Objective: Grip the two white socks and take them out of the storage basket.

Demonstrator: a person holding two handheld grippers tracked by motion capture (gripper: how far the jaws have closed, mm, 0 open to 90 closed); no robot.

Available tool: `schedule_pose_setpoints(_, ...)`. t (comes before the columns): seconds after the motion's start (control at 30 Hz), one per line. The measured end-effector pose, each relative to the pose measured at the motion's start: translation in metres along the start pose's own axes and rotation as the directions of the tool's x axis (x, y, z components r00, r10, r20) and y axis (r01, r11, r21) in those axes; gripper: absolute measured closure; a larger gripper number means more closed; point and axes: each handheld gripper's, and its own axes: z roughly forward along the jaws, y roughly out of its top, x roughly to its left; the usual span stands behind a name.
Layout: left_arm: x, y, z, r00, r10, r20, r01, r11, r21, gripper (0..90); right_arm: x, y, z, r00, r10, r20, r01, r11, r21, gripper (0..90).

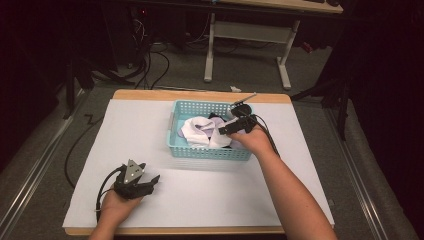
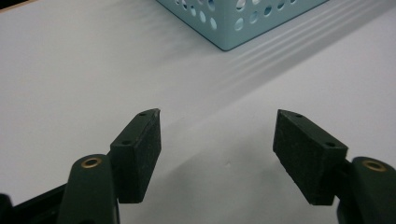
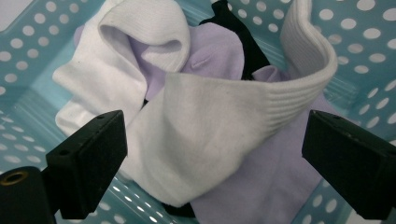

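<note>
1. Basket (image 1: 210, 150), one: light blue plastic, walls pierced with round holes, standing on the table toward twelve o'clock of its middle. In the left gripper view one corner (image 2: 233, 28) shows at twelve o'clock.
2. White socks (image 3: 196, 135), two counted: ribbed cuffs, lying loosely folded inside the basket. One drapes across the middle with its cuff curling up toward two o'clock in the right gripper view; the other (image 3: 116, 60) lies at ten o'clock of it, mouth open.
3. Lilac cloth (image 3: 261, 182), at least one piece, perhaps two; whether sock or rag cannot be told. It lies beneath and between the white socks, spreading toward five o'clock.
4. Black cloth (image 3: 243, 37), one piece, mostly buried, showing at twelve o'clock of the pile.
5. Right gripper (image 1: 231, 128), one: held over the basket's right half, pointing into the pile. Jaws stand wide apart, one either side of the draped white sock, pads clear of it; nothing is gripped.
6. Left gripper (image 1: 150, 181), one: resting low at seven o'clock of the table, well apart from the basket. Jaws wide, nothing between them but bare surface.
7. Table (image 1: 210, 200), one: white top with a wooden edge.
</note>
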Motion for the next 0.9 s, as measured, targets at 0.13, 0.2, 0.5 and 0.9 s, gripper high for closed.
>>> schedule_pose_setpoints(0.13, 0.0, 0.0, 0.0, 1.0, 0.001, 0.002, -0.001, 1.0, -0.001, 32.8, 0.0, 0.004, 0.004, 1.0, 0.004, 0.004, -0.004, 1.0, 0.018, 7.4)
schedule_pose_setpoints(0.2, 0.0, 0.0, 0.0, 1.0, 0.002, 0.003, -0.002, 1.0, -0.001, 32.8, -0.003, 0.006, 0.007, 0.9995, 0.029, -0.014, -0.029, 0.999, 0.022, 7.6)
schedule_pose_setpoints(0.5, 0.0, 0.0, 0.0, 1.0, 0.006, 0.007, -0.006, 1.0, 0.003, 32.8, -0.009, 0.006, 0.022, 0.9976, 0.066, -0.021, -0.064, 0.995, 0.072, 18.0)
schedule_pose_setpoints(0.9, 0.0, 0.0, 0.0, 1.0, 0.005, 0.008, -0.005, 1.0, 0.001, 32.8, -0.006, 0.004, 0.024, 0.9966, 0.025, -0.078, -0.017, 0.995, 0.099, 69.9)
